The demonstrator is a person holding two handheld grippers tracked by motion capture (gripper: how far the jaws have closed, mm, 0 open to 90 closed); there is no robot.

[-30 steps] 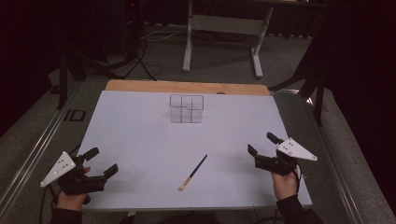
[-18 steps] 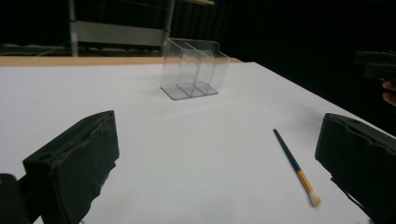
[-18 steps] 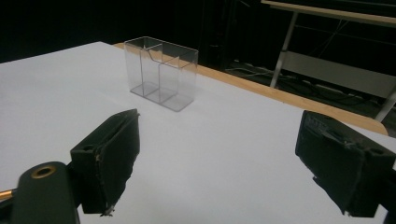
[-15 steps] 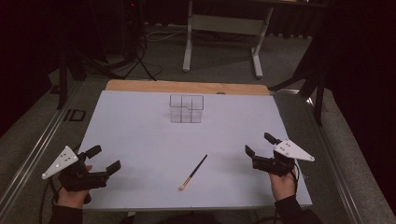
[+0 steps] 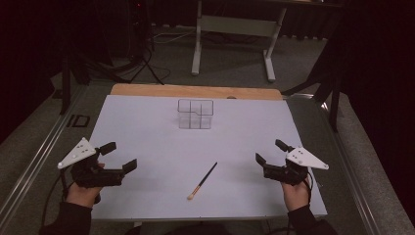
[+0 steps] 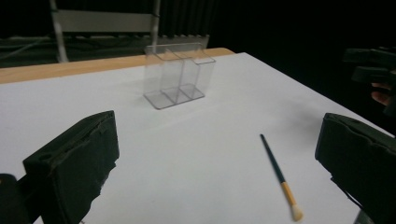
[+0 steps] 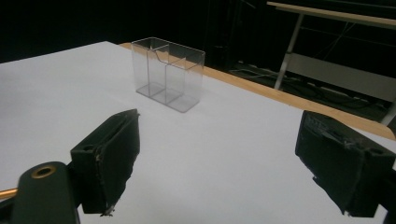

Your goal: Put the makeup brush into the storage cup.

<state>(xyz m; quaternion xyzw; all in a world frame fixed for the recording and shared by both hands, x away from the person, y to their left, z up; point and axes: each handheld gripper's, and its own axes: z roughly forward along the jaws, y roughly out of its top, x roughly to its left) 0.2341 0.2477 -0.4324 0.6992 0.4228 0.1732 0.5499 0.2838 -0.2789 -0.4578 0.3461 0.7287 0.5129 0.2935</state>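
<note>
The brush [image 5: 202, 181] is lying on the bench [image 5: 147, 122], nearer than the clear organizer [image 5: 195, 114] — bristles toward the person, handle slanting up-right. Left tongs [image 5: 119, 156] and right tongs [image 5: 270, 152] are flanking it, both gaping wide, the right seemingly nearer.

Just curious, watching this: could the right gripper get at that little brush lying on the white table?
Probably yes. The right gripper has its jaws open, and the brush lies flat on the bare white table with nothing between them.

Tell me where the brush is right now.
In the high view the brush lies flat on the white tabletop, near its front edge, between both grippers, with the clear organizer farther back.
</note>
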